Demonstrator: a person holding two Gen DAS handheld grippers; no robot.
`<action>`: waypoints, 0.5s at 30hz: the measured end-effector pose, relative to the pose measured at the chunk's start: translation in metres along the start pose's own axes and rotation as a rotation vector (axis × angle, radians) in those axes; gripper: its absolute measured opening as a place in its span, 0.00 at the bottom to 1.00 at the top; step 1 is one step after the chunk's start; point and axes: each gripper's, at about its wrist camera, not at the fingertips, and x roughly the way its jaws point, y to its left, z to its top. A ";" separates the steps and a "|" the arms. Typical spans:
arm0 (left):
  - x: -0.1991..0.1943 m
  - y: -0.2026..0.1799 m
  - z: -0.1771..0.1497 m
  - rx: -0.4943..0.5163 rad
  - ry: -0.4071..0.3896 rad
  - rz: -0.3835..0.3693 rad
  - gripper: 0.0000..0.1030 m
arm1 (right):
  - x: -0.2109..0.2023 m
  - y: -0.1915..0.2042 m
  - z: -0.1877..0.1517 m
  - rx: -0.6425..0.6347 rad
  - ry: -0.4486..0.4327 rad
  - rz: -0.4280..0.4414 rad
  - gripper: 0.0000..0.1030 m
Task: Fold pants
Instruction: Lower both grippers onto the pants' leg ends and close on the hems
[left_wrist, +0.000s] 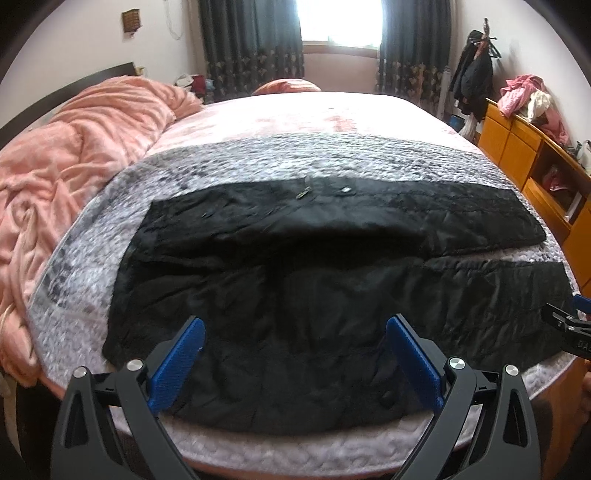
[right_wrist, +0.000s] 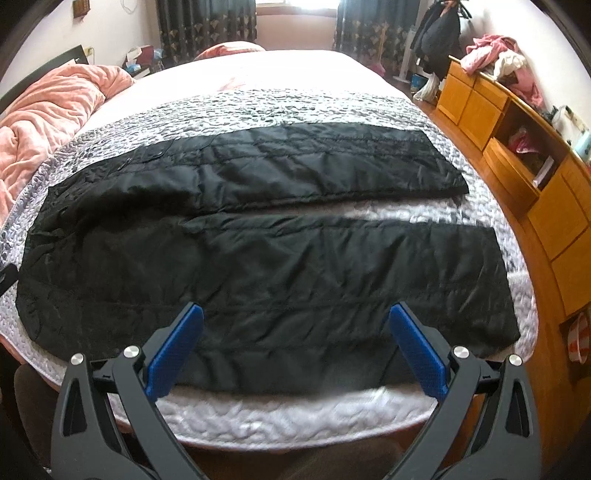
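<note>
**Both grippers hover spread over black pants laid flat on the bed**

The left gripper (left_wrist: 295, 332), with black arms and blue ribbed pads, sits at the near edge of the bed, its jaws spread wide and holding nothing. The right gripper (right_wrist: 295, 321), of the same build, hangs likewise with its jaws spread wide and empty. Beyond and between both sets of jaws lie the black quilted padded pants (right_wrist: 258, 266), flat across the grey-and-white quilted bedspread (right_wrist: 295, 107), waist toward the left and legs running to the right. The two legs lie side by side, parted by a narrow strip of bedspread that widens toward the cuffs. In the left wrist view the waist end lies straight ahead of the jaws; in the right wrist view the nearer leg does. Whether any pad touches the fabric cannot be told. A crumpled pink fleece blanket (left_wrist: 74, 147) lies well apart at the far left. An orange wooden cabinet (right_wrist: 535, 155) stands beside the bed on the right.
</note>
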 end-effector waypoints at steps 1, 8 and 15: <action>0.006 -0.006 0.009 0.004 -0.004 -0.008 0.96 | 0.004 -0.007 0.010 -0.002 -0.002 0.004 0.98; 0.073 -0.063 0.084 0.013 0.046 -0.090 0.96 | 0.045 -0.073 0.094 -0.015 -0.027 0.011 0.98; 0.163 -0.156 0.153 -0.002 0.142 -0.141 0.96 | 0.146 -0.169 0.189 -0.007 0.105 0.015 0.98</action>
